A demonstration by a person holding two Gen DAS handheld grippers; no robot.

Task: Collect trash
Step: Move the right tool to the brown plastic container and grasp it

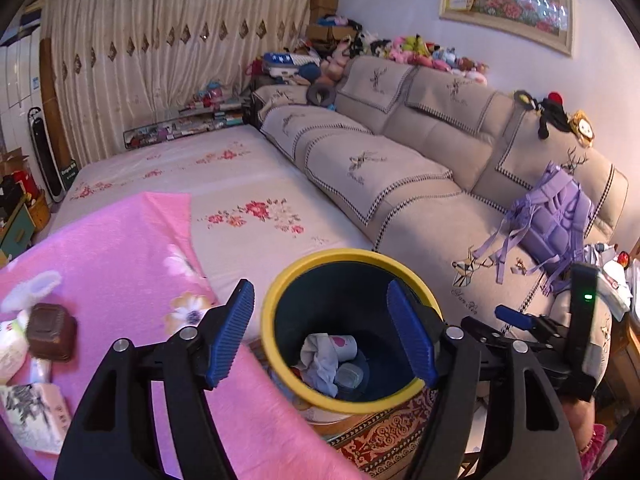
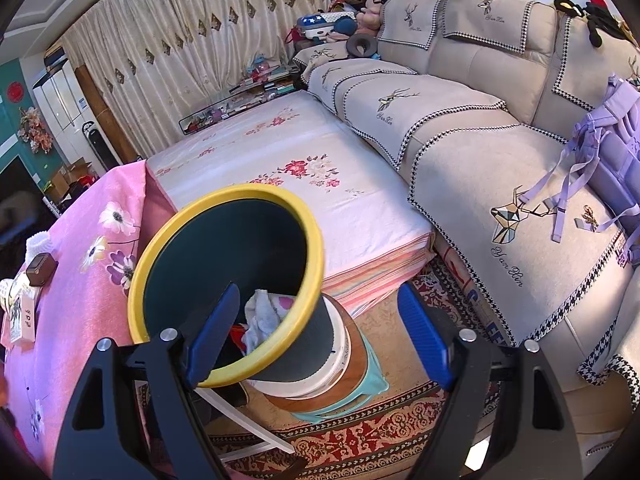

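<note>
Below both tools sits a patterned red-and-cream rug (image 2: 360, 440), with a pink floral blanket (image 1: 132, 264) draped over a surface to their left and a low mattress in a white rose-print sheet (image 1: 224, 184) straight ahead. Beige sectional sofa (image 1: 420, 152) runs along the right of the tools, cream curtains (image 1: 160, 40) at the far end, framed flower painting (image 1: 508, 0) on the wall, plush toys (image 1: 432, 54) lined on the sofa back.

Left tool (image 1: 320, 332): blue pads spread wide, nothing between them, no contact. It hangs right over the mouth of the trash bin (image 1: 280, 280), yellow rim, dark inside. Trash in the bin's bottom: crumpled white tissue (image 1: 320, 360), paper cup with a pink mark (image 1: 344, 346), clear plastic piece (image 1: 350, 376).

Right tool (image 2: 320, 336): also spread, empty. Bin (image 2: 224, 200) is ahead and to its left, with the tool's left pad overlapping the rim in view; touching or not, cannot tell. Bin stands on a white round base over a wood-topped stool with a teal edge (image 2: 340, 380).

Left of the left tool, on the pink blanket: brown box (image 1: 52, 332), tissue pack (image 1: 36, 412), white items, partly blurred. Purple backpack (image 1: 556, 216) lies on the sofa to the right, straps trailing. The right tool's body shows at the right edge of the left wrist view, with a green light.
</note>
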